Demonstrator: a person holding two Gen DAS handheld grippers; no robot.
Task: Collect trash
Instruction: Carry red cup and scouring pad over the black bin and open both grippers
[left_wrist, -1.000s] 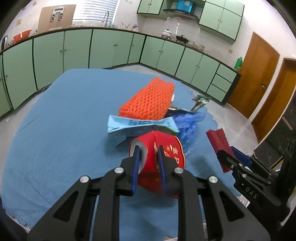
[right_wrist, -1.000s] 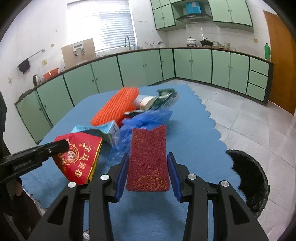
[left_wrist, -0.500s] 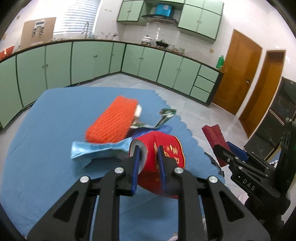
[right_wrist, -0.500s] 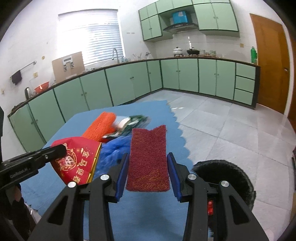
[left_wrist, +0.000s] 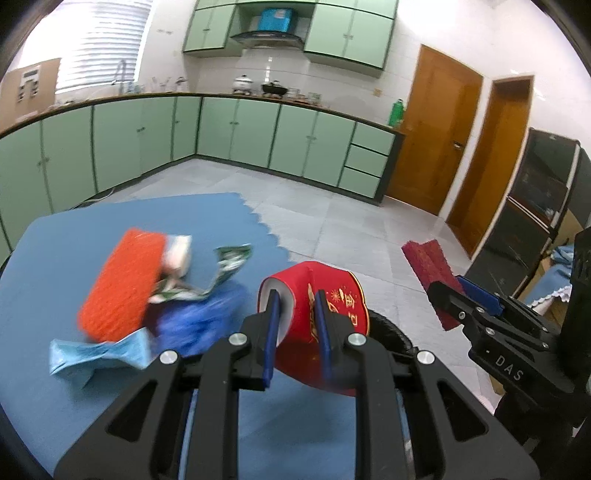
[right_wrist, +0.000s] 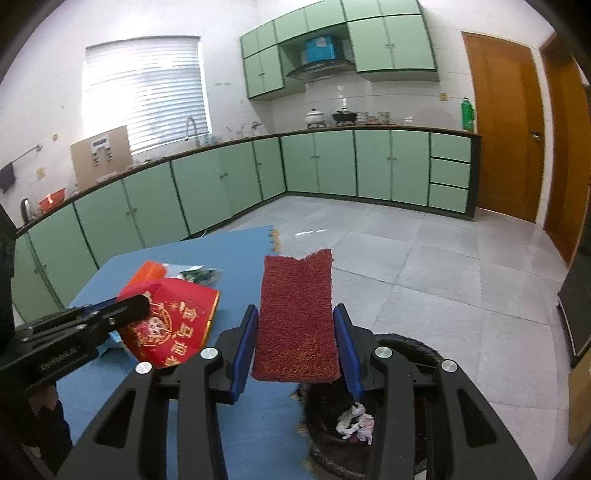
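My left gripper (left_wrist: 295, 295) is shut on a red pouch with gold print (left_wrist: 340, 306), held above the right edge of the blue-covered table (left_wrist: 74, 240). From the right wrist view the same pouch (right_wrist: 177, 325) hangs at the left in the left gripper (right_wrist: 125, 312). My right gripper (right_wrist: 295, 314) is shut on a dark red fibrous pad (right_wrist: 295, 288), held flat above the rim of a black bin (right_wrist: 417, 350). The left wrist view shows that pad (left_wrist: 428, 262) sticking out of the right gripper (left_wrist: 450, 288), and the bin's rim (left_wrist: 391, 332) lies just behind the pouch.
On the table remain an orange foam net (left_wrist: 122, 284), a green wrapper (left_wrist: 229, 262), a blue plastic bag (left_wrist: 195, 325) and a light blue carton (left_wrist: 99, 354). Crumpled paper (right_wrist: 354, 424) lies in the bin. Green cabinets line the walls and grey tiled floor stretches beyond.
Both grippers have swung right, away from the pile, each still holding its item. The black bin has come into view under them, and the pile now sits to the left.
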